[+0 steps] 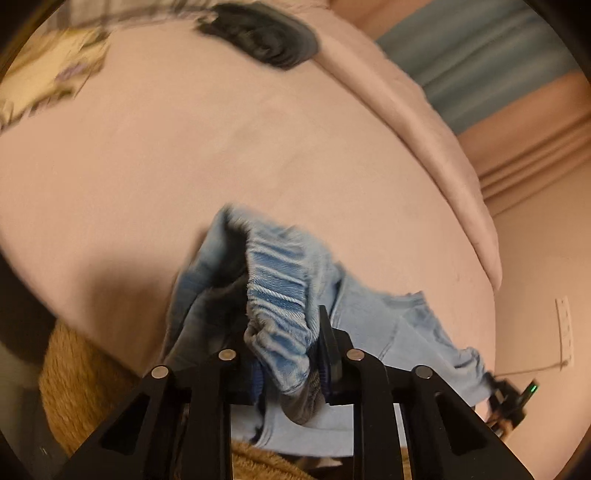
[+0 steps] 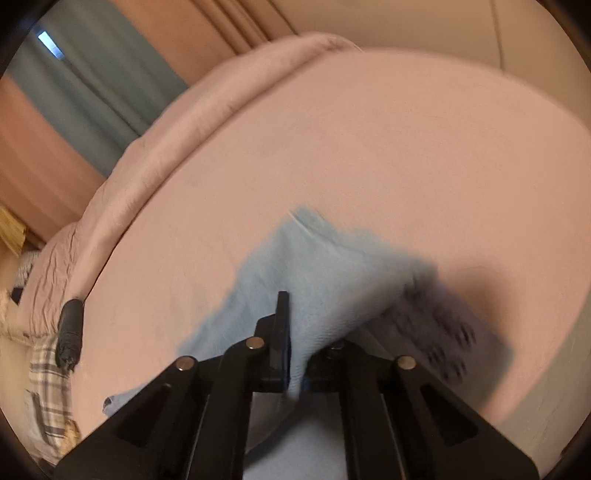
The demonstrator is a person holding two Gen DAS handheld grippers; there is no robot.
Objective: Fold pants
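Above the near edge of a pink-sheeted bed, the left hand-held gripper is clamped on the gathered elastic waistband of a pair of light blue denim pants, the bunched fabric pinched between its two black fingers. From that grip the denim spills to the right across the sheet, a pocket seam showing, toward the right hand-held gripper, seen small at the lower right of the left wrist view with a green light on it. Seen from the right wrist, the right hand-held gripper is closed on a fold of the same pants, the pale cloth passing between its fingers and rising as a blurred peak over the bed; a dark shadow falls on the sheet just right of the cloth. A rumpled pink duvet lies rolled along the far side of the bed, with grey-blue curtains behind it. A dark grey bundled garment rests at the far corner of the bed beside the duvet, and a plaid cloth lies next to it. Below the bed's near edge, a tan shaggy rug shows under the left hand-held gripper.
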